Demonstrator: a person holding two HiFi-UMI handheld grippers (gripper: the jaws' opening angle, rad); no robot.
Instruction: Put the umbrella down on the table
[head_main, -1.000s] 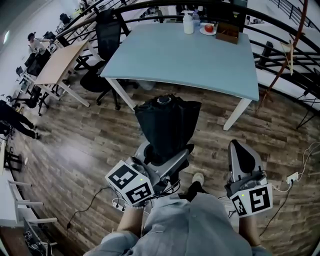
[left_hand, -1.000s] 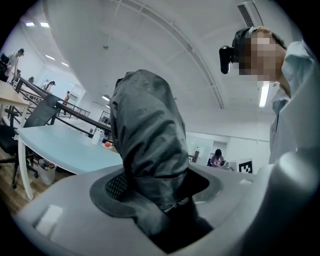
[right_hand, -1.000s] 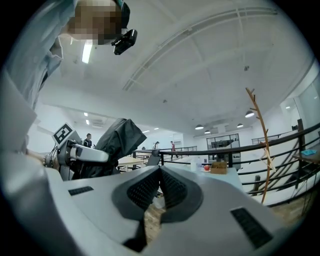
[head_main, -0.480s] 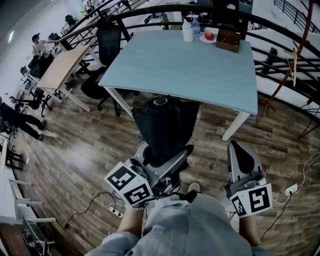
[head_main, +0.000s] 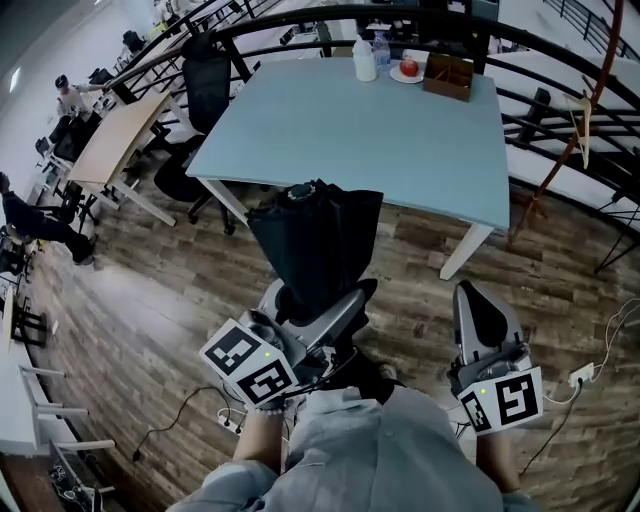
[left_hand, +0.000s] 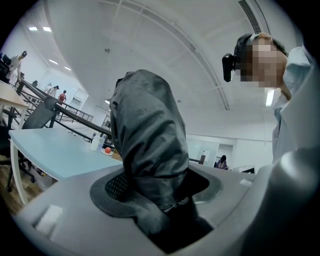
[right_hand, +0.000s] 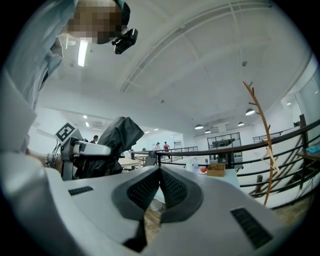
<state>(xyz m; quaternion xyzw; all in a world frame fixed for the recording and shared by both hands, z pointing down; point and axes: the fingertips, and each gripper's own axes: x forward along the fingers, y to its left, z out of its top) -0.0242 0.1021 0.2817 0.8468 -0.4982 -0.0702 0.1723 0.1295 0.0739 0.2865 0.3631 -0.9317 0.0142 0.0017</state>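
Umbrella (head_main: 315, 245) first: it is folded and black, its soft cloth bunched in loose creases. It stands up out of your left hand-held gripper (head_main: 318, 300), whose jaws sit wide around the bundle and press on it from both sides. It hangs over the wood-plank floor (head_main: 150, 300), just short of the near edge of the smooth pale blue surface (head_main: 400, 130). Your right hand-held gripper (head_main: 482, 300), off to the right, is pinched together on nothing.

To do this step well, carry the bundle over the bare near part of the surface and lower it until the cloth lies along the top. Only then let the jaws part, since slack cloth may cling to the dimpled pads (left_hand: 117, 186). Stay clear of the far edge, where a white bottle (head_main: 364, 62), a round red fruit (head_main: 409, 68) and a brown wooden box (head_main: 449, 75) stand close together.
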